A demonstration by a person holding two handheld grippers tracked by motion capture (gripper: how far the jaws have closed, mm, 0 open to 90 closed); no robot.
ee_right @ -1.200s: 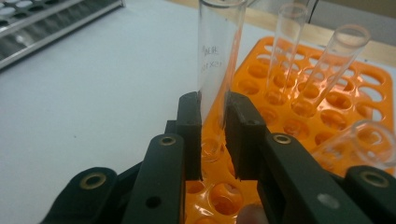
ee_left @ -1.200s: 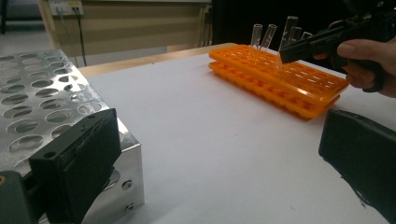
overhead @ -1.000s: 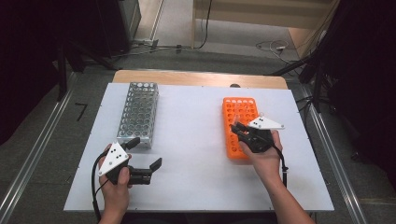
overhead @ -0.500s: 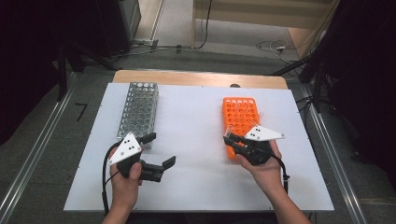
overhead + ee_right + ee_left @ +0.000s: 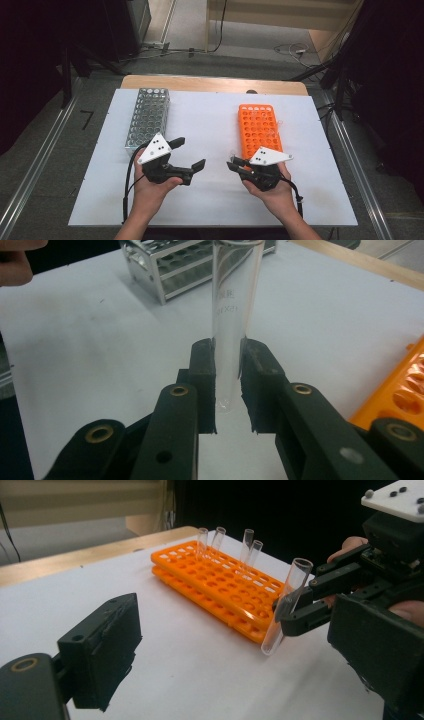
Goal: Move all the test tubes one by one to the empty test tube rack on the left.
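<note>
My right gripper [image 5: 231,163] is shut on a clear glass test tube [image 5: 235,315], pinched near its lower end and held just left of the orange rack [image 5: 258,129]. From the left gripper view the tube [image 5: 287,605] leans in the right gripper [image 5: 291,616] above the white mat. Several more tubes [image 5: 247,545] stand at the far end of the orange rack [image 5: 220,580]. My left gripper [image 5: 192,152] is open and points toward the tube; its jaws have just been closing a little with nothing between them [image 5: 235,655].
An empty metal rack [image 5: 148,117] stands at the left of the white mat [image 5: 210,200], close behind the left gripper. It is also in the right gripper view [image 5: 170,265]. A wooden table edge [image 5: 215,84] runs along the back.
Both hands have moved toward the middle of the mat and closer together. The right gripper carried the tube left, away from the orange rack. The left gripper rose and came right.
</note>
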